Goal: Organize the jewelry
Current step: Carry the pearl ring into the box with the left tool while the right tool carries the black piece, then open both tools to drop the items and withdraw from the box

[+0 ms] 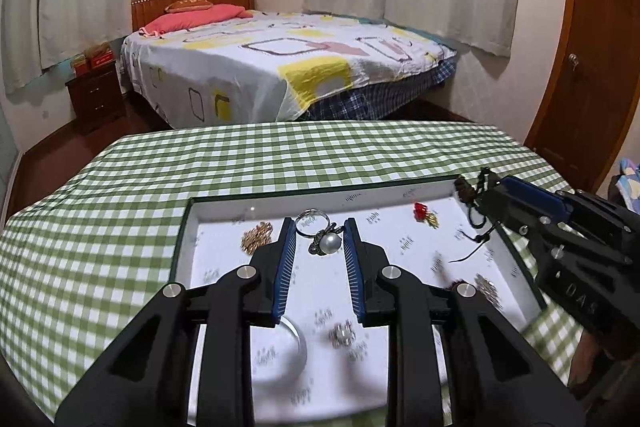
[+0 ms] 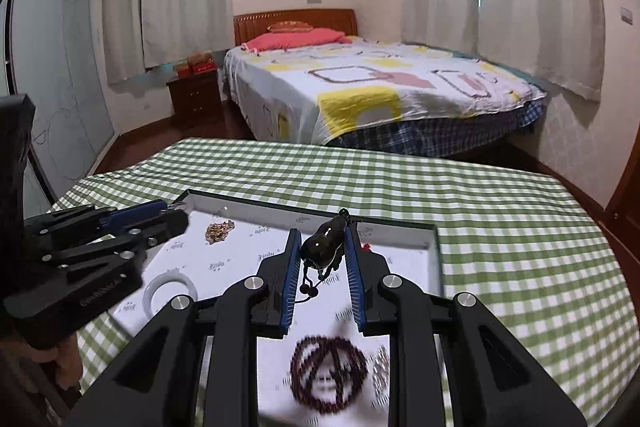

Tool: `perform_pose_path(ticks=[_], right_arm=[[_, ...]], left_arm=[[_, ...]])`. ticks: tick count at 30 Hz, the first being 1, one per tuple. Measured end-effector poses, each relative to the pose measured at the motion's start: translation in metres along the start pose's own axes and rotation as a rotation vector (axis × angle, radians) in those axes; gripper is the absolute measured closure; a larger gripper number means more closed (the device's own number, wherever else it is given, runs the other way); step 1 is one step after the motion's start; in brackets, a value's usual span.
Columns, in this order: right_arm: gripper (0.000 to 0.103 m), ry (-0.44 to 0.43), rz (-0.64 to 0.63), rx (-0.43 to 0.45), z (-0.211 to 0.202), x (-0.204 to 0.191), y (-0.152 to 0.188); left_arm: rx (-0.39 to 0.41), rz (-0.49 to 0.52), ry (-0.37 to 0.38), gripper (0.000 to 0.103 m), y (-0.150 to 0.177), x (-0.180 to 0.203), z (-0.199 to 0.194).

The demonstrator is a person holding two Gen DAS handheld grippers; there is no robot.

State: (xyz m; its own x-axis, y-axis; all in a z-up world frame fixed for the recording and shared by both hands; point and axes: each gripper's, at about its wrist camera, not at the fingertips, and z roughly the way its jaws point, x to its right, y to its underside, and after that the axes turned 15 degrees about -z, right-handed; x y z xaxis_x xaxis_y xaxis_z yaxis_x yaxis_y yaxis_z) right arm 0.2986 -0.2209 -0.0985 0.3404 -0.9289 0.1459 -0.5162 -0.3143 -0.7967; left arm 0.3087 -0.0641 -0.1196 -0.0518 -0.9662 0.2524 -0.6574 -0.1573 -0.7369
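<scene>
A white-lined tray [image 1: 192,227] lies on the green checked table. My left gripper [image 1: 320,233] is shut on a pearl ring [image 1: 326,241], held above the tray. My right gripper [image 2: 322,241] is shut on a dark gourd pendant [image 2: 326,237] whose black cord [image 2: 308,287] hangs down; the pendant also shows in the left wrist view [image 1: 466,189] over the tray's far right corner. In the tray lie a gold chain [image 1: 256,235], a red charm [image 1: 420,209], a clear bangle [image 2: 170,287], a dark bead bracelet [image 2: 328,373] and a sparkly piece [image 1: 342,334].
The checked tablecloth [image 2: 500,227] spreads to the right of and beyond the tray [image 2: 438,259]. A bed [image 1: 280,67] and a nightstand [image 1: 96,95] stand beyond the table, a wooden door [image 1: 592,67] at the right.
</scene>
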Motion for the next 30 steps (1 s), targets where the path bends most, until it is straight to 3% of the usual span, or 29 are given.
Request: perform_pose_path(ticks=[10, 20, 22, 24, 26, 30], right_arm=[[0.08, -0.065, 0.016, -0.123, 0.068, 0.002, -0.007], [0.08, -0.116, 0.024, -0.256, 0.109, 0.005, -0.003], [0.079, -0.133, 0.036, -0.283, 0.114, 0.006, 0.0], [0.065, -0.139, 0.057, -0.276, 0.112, 0.008, 0.003], [0.06, -0.119, 0.057, -0.256, 0.106, 0.008, 0.003], [0.059, -0.083, 0.036, -0.211, 0.088, 0.006, -0.002]], left_arm=[[-0.132, -0.012, -0.047, 0.079, -0.01, -0.009, 0.074], [-0.223, -0.041, -0.067, 0.078, -0.014, -0.012, 0.111], [-0.245, -0.046, -0.063, 0.07, -0.013, -0.012, 0.115], [-0.25, -0.051, -0.057, 0.058, -0.012, -0.013, 0.115], [-0.233, -0.053, -0.052, 0.056, -0.012, -0.013, 0.112], [-0.189, -0.052, -0.045, 0.052, -0.011, -0.014, 0.097]])
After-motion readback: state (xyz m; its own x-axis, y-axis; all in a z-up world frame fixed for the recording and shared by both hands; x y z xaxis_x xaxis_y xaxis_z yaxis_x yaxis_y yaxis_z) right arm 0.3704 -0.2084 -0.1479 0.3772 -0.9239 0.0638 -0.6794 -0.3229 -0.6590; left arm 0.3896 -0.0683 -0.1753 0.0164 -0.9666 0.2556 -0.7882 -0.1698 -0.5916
